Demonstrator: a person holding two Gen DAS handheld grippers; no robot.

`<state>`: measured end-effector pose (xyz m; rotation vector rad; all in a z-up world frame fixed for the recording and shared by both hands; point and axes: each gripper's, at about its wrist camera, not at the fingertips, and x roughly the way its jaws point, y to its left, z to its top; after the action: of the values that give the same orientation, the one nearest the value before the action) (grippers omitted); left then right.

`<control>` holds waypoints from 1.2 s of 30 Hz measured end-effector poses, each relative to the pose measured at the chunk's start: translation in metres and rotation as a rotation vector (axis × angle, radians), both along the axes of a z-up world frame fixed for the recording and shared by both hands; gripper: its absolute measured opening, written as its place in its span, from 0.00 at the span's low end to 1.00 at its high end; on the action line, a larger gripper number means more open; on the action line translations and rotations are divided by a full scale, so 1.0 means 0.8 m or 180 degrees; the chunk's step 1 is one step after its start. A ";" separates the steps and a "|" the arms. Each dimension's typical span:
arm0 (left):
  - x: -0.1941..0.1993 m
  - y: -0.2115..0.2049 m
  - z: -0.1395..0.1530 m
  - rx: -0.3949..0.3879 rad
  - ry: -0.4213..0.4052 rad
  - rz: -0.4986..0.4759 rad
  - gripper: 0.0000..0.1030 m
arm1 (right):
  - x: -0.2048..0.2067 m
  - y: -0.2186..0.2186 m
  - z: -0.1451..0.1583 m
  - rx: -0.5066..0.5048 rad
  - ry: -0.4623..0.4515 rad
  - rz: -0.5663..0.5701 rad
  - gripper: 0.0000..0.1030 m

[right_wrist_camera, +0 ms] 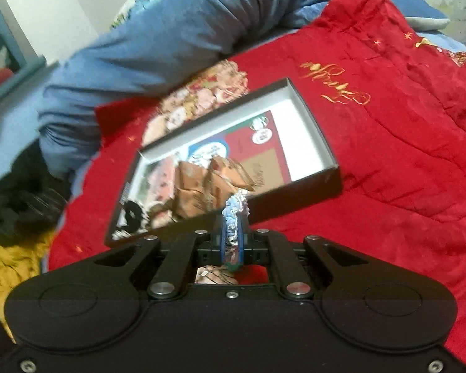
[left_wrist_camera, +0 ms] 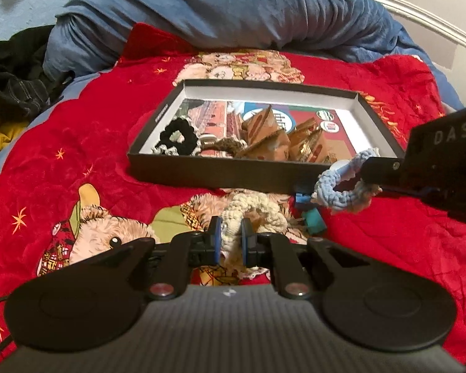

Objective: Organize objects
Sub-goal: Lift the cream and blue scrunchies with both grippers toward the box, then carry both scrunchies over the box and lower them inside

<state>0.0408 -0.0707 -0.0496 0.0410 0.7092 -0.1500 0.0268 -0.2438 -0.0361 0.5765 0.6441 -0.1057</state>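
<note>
Blue scrunchie [left_wrist_camera: 341,186] at box [left_wrist_camera: 208,177] near edge, cream scrunchie [left_wrist_camera: 251,214] just before it

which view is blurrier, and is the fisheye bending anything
The right wrist view is blurrier: the black box and the blue blanket smear with motion, though the right gripper clamped on the blue scrunchie stays sharp. The left wrist view is crisp on the box and the left gripper pinching the cream scrunchie; its white bed frame bows into a curve.
</note>
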 end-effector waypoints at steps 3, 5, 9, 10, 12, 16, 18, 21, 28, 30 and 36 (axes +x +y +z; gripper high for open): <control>-0.002 0.004 0.010 -0.0072 -0.0087 0.0043 0.15 | -0.004 -0.002 0.006 0.0075 -0.0126 0.0048 0.08; -0.005 0.007 0.018 -0.0110 -0.0182 0.0064 0.15 | -0.008 0.000 0.013 0.0101 -0.0243 0.0095 0.08; -0.009 0.012 0.030 -0.0134 -0.0337 0.0105 0.15 | -0.012 0.002 0.023 0.0219 -0.0405 0.0207 0.08; -0.009 0.014 0.033 -0.0151 -0.0359 0.0117 0.15 | -0.013 0.003 0.025 0.0227 -0.0424 0.0231 0.08; -0.008 0.020 0.041 -0.0205 -0.0411 0.0155 0.15 | -0.010 0.006 0.028 0.0248 -0.0420 0.0280 0.08; -0.006 0.033 0.058 -0.0300 -0.0563 0.0234 0.15 | -0.008 0.012 0.041 0.0218 -0.0432 0.0392 0.08; -0.006 0.039 0.066 -0.0340 -0.0625 0.0255 0.15 | -0.009 0.014 0.052 0.0175 -0.0504 0.0428 0.08; -0.004 0.047 0.081 -0.0409 -0.0714 0.0286 0.15 | -0.010 0.017 0.069 0.0171 -0.0613 0.0470 0.08; 0.004 0.062 0.121 -0.0471 -0.0973 0.0206 0.15 | 0.005 0.021 0.109 0.0161 -0.0815 0.0575 0.08; 0.005 0.067 0.133 -0.0479 -0.1075 0.0199 0.15 | 0.010 0.026 0.124 0.0119 -0.0886 0.0622 0.08; 0.017 0.094 0.159 -0.0626 -0.1207 0.0298 0.15 | 0.019 0.034 0.167 0.0075 -0.1151 0.0739 0.08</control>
<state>0.0542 0.0047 0.0776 -0.1486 0.3149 -0.1173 0.0424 -0.2165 0.0976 0.5229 0.3564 0.2204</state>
